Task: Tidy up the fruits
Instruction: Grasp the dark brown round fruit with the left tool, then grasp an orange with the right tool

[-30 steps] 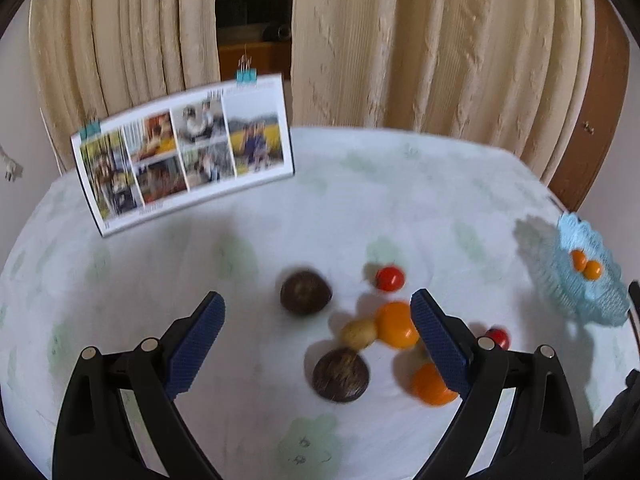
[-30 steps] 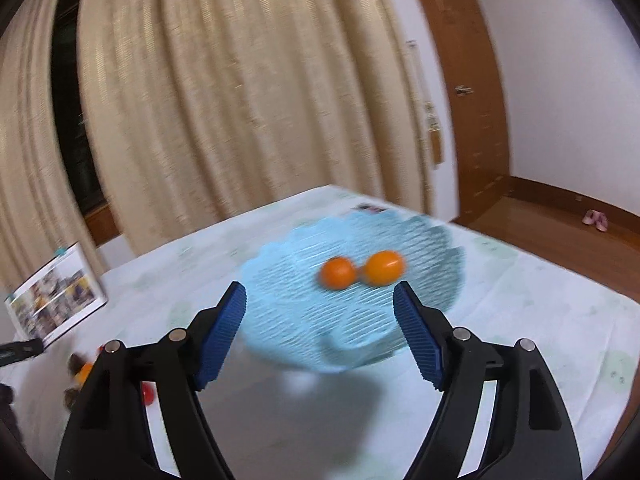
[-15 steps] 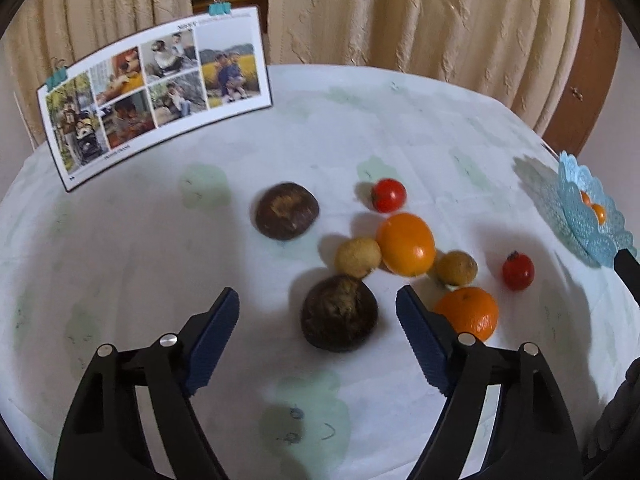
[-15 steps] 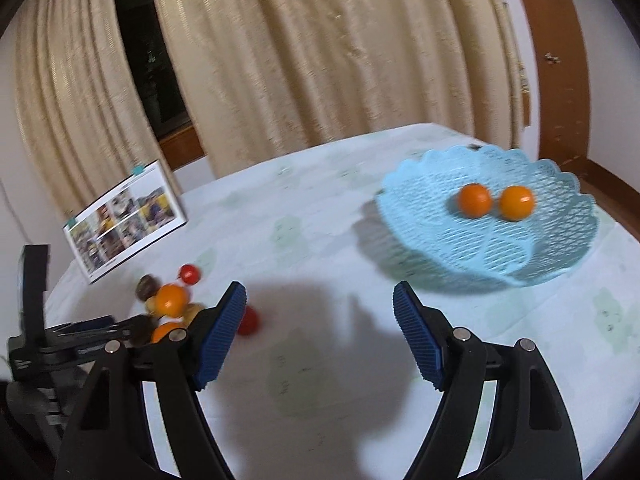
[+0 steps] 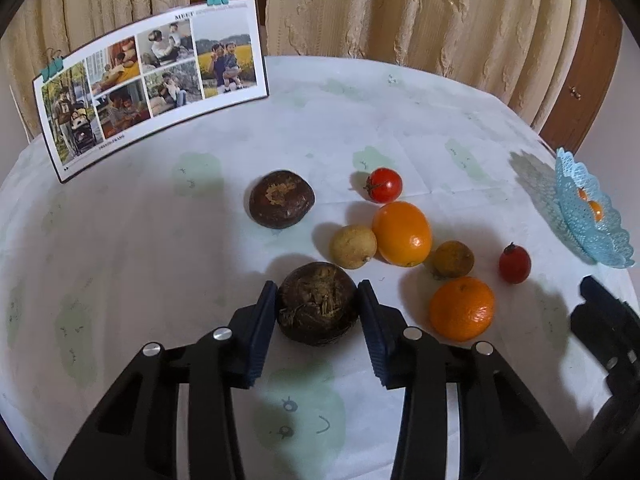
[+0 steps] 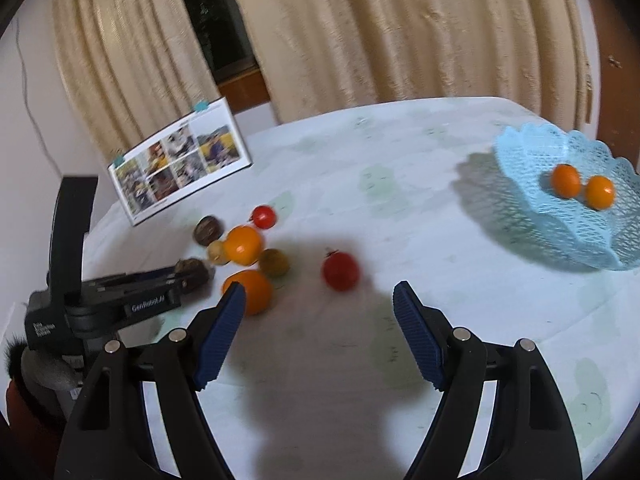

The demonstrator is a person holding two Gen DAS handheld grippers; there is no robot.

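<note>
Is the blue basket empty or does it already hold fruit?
Not empty. The blue basket holds two small oranges side by side; the other fruit lies on the table.

Table (image 5: 360, 120): round edge, covered by a white cloth (image 5: 140, 248) printed with pale green patches. Behind it, cream textured curtains (image 5: 420, 12) hang in heavy folds across the whole back. Gap between the curtains shows a dark window (image 6: 212, 28) with a brown wooden sill. Photo collage card (image 5: 152, 76) stands tilted at the table's far left, teal binder clips on its top edge. Brown wooden door (image 5: 592, 80) at right. White wall (image 6: 28, 92) at left. Light soft; shadows on the cloth fall leftward.
</note>
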